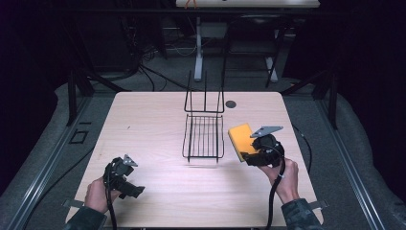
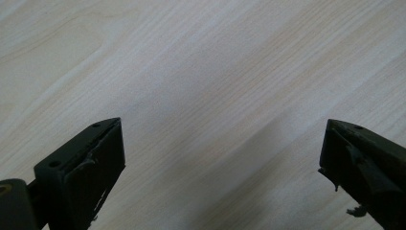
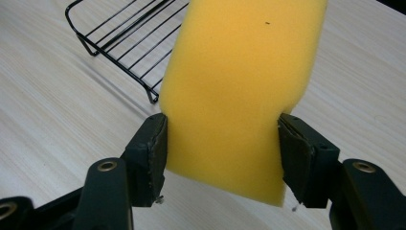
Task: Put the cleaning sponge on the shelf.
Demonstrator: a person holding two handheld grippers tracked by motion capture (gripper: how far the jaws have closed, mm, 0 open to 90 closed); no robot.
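High view: sponge (image 1: pixel 240 139) is gripped by R gripper (image 1: pixel 253 155) just right of wire rack (image 1: pixel 204 136); L gripper (image 1: pixel 125 181) is held well left of rack. L gripper view: jaws wide, nothing betw. R gripper view: sponge (image 3: pixel 234 91) is pinched, rack (image 3: pixel 125 38) behind.

Table (image 1: pixel 158 120) brightly lit, surroundings dark; close views sharp.

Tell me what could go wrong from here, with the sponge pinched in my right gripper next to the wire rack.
1. The right gripper squeezes only the near end of the yellow sponge; the soft foam may flop or slip out.
2. The wire rack is light, with raised rims; the sponge or gripper could catch an edge and shove it across the table.
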